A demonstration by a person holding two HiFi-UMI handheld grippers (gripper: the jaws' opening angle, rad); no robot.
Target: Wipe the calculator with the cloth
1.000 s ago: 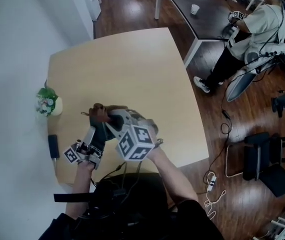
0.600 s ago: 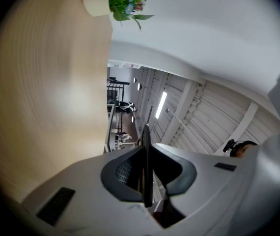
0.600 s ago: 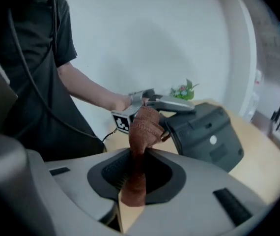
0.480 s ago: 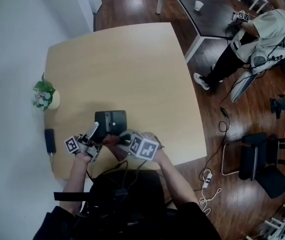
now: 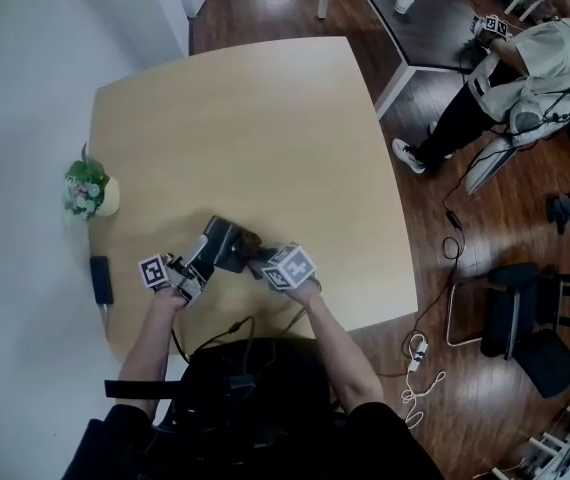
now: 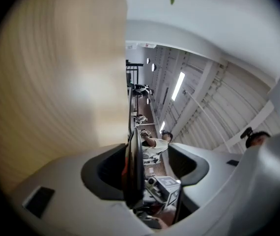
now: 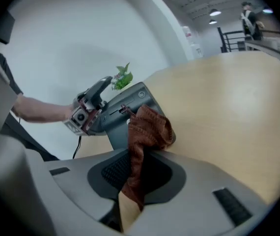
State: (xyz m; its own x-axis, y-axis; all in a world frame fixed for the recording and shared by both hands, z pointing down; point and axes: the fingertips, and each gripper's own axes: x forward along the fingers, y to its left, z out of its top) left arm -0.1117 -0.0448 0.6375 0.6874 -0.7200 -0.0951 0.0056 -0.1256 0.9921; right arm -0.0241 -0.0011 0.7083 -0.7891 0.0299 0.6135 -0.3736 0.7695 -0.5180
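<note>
While R gripper pinches rust-brown knitted cloth, L gripper jaws have just been opening — dark-grey flat calculator edge-on btwn them.

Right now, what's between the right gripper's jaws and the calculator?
The brown cloth: the right gripper pinches it in its jaws, bunched end at the calculator. Seen in the right gripper view.

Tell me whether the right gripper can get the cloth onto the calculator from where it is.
Probably yes. The right gripper is shut on the cloth, and the cloth's bunched end lies right against the face of the tilted calculator. Nothing stands between them.
</note>
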